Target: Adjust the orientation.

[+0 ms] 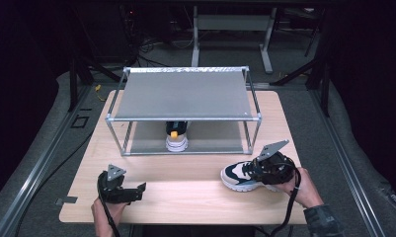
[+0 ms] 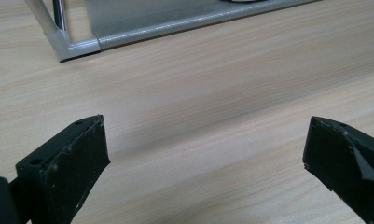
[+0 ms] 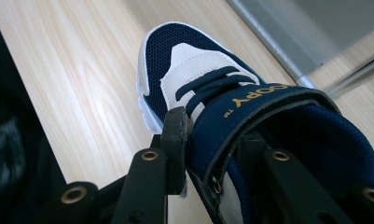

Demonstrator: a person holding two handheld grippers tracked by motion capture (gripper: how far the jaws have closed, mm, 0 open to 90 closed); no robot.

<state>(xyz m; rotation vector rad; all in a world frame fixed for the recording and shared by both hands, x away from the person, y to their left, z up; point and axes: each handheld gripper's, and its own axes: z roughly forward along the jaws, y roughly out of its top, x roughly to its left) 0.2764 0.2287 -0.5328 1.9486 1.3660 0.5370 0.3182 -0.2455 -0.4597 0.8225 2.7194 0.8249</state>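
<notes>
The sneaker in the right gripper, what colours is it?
The sneaker is navy blue and white with gold lettering on its strap, best seen in the right gripper view.

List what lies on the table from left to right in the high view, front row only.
left gripper with open jaws → bare stretch of table → navy and white sneaker → right gripper, shut on the sneaker's collar → the person's right hand.
</notes>
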